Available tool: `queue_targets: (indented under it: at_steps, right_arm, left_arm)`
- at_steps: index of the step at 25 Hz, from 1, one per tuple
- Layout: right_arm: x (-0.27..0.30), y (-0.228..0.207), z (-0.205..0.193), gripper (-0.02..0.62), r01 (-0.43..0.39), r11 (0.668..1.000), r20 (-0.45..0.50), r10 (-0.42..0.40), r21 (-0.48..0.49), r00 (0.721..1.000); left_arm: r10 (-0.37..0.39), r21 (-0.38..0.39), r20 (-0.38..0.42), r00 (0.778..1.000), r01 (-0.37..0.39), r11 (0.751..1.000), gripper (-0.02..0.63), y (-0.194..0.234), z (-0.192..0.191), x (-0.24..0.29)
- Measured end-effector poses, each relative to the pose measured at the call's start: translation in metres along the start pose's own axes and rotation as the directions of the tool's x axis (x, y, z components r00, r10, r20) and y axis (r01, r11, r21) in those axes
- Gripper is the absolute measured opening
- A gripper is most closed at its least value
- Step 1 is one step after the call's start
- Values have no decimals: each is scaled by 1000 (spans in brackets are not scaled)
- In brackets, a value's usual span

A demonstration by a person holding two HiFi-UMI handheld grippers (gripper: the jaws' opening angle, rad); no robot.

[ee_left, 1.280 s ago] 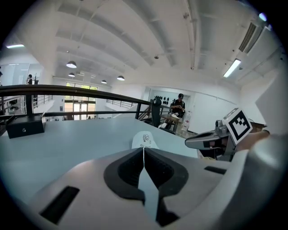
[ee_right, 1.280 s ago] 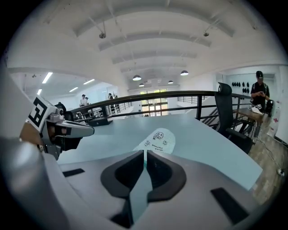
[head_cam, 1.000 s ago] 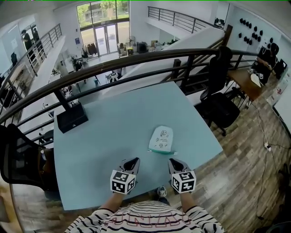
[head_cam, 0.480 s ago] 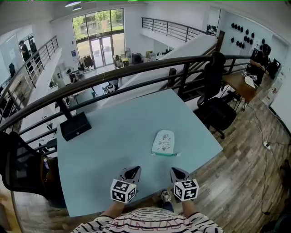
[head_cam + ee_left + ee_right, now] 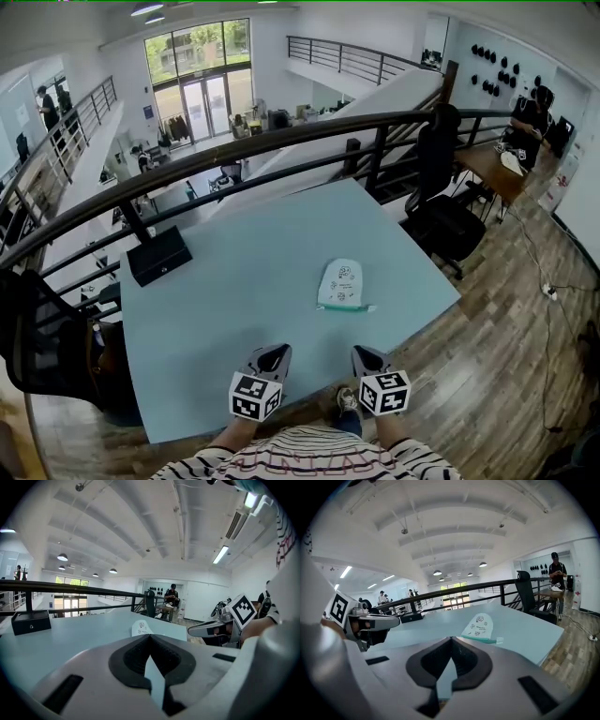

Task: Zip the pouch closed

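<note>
A person in a striped shirt [image 5: 309, 457] stands at the near edge of a pale blue table [image 5: 234, 291] on an upper floor, a gripper in each hand. The left gripper [image 5: 275, 351] and the right gripper [image 5: 364, 353] are held side by side over that near edge, both pointing forward across the tabletop. Each one is clenched, jaw tips pressed together with nothing between them.

The pouch [image 5: 340, 284], white with small printed figures and a teal zipper edge, lies flat on the table ahead of the right gripper and nearer the table's right side. It is apart from both grippers, and neither touches it. The zipper edge faces the person, and a short teal end sticks out at its right corner. Whether the zipper is closed along its whole run cannot be told from here.

A black box [image 5: 159, 255] sits at the far left corner of the table, well apart from the pouch. A dark railing [image 5: 281, 136] curves behind the table, and a black office chair [image 5: 439, 220] stands off the table's far right corner on the wooden floor [image 5: 506, 309].
</note>
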State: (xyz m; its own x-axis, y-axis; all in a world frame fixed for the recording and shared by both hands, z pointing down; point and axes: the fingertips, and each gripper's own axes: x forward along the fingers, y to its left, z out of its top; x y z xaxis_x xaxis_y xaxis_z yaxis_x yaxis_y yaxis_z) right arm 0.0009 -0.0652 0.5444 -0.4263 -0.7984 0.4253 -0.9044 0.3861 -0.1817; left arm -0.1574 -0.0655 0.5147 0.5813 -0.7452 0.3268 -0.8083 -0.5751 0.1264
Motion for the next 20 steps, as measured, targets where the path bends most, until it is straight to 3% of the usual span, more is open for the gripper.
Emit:
queue_targets:
  at_steps: [20]
  right_arm:
    - [-14, 36, -24, 27, -39, 999, -5, 39, -4, 999]
  left_arm:
    - [47, -18, 13, 999, -47, 999, 25, -3, -24, -45]
